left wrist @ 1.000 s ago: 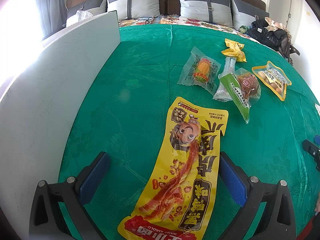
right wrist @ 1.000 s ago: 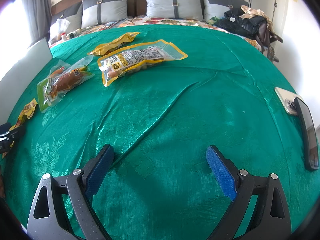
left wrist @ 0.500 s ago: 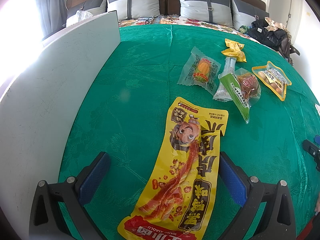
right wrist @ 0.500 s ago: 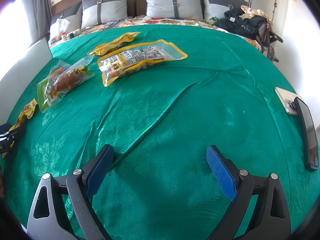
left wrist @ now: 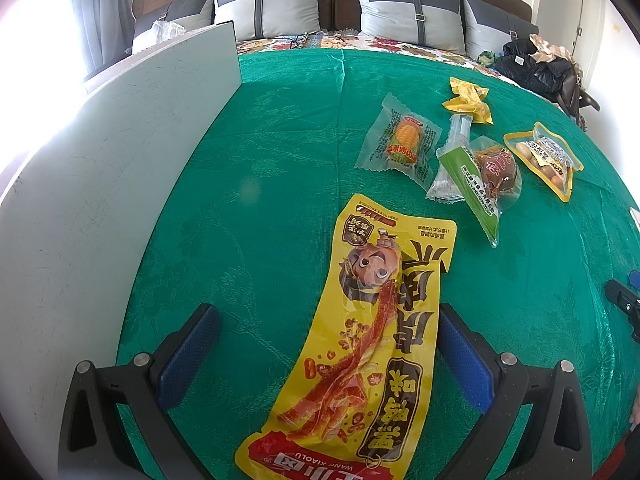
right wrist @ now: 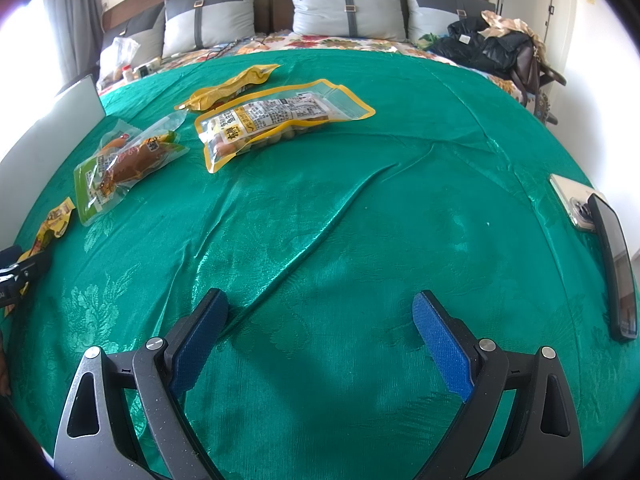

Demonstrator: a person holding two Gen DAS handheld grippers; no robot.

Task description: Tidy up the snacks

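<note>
The left gripper point(left wrist: 328, 332) hangs wide open over the green bedspread point(left wrist: 280, 152), with a long yellow spicy-strip packet point(left wrist: 360, 344) lying flat between its blue pads, a cartoon face and red strips printed on it. Ahead to its right lie a clear corn pouch point(left wrist: 400, 142), a green-edged drumstick pack point(left wrist: 480, 176) and a yellow-rimmed pouch of round snacks point(left wrist: 544, 156). The right gripper point(right wrist: 320, 320) is spread open too, over bare cloth.

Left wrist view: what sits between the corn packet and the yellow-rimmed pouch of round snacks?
The green-striped clear packet holding a brown braised piece, partly overlapping a clear wrapper, lies between the corn packet and the yellow-rimmed pouch; shown in the left wrist view.
</note>
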